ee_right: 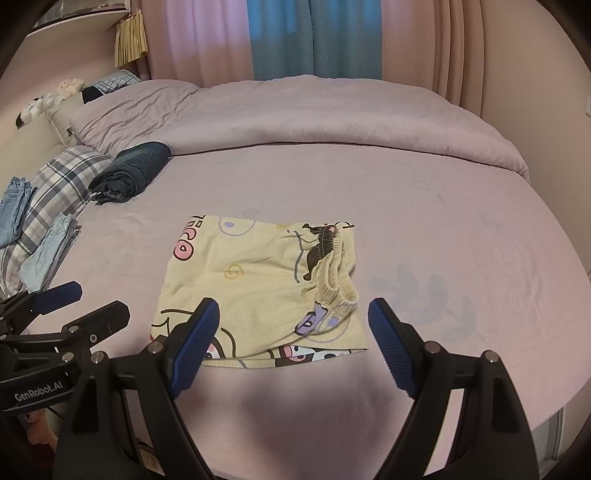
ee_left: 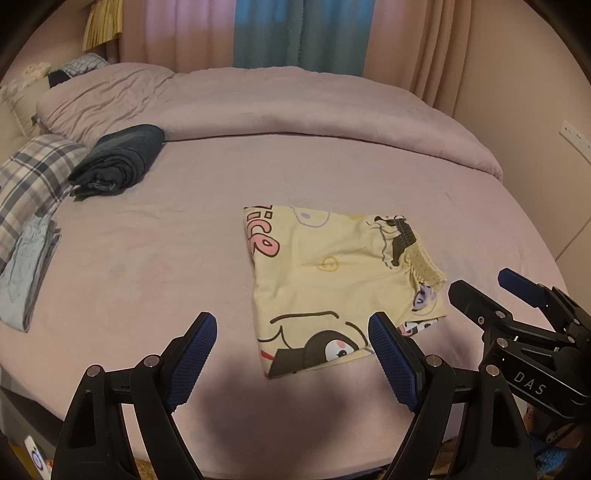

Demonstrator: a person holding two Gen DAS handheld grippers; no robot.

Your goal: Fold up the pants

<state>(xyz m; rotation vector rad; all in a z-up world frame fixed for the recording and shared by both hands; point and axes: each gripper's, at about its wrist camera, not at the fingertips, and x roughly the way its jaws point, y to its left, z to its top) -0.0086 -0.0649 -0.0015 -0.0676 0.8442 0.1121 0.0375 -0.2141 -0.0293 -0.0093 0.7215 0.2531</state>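
The yellow cartoon-print pants (ee_left: 325, 284) lay near the front-middle of the bed (ee_left: 166, 258), on the lilac sheet, already folded into a compact, roughly square packet. The elastic waistband (ee_left: 424, 264) sat bunched on top at the packet's right side, slightly puckered and not flat, and a printed layer peeked out along the near edge. Judging by that shape, the main folds looked done; what might have remained was smoothing the waistband, perhaps 1 more fold, or moving the packet to join the other clothes.

The left gripper (ee_left: 291, 354) hovered above the near edge of the bed with its blue fingers (ee_left: 195, 350) spread wide and released, holding nothing; the packet's near left corner showed between them but lay below, apparently untouched. The right gripper (ee_right: 293, 345) hung likewise over the packet's near right part, its fingers (ee_right: 391, 347) parted and empty, with no cloth pinched.

Well apart at the left side of the bed, a dark folded garment (ee_left: 118, 162) rested beside a plaid pillow (ee_left: 33, 184), with folded light-blue jeans (ee_left: 29, 269) nearer the edge. A lilac duvet (ee_left: 295, 107) was heaped along the far side, before the curtains (ee_left: 299, 33).
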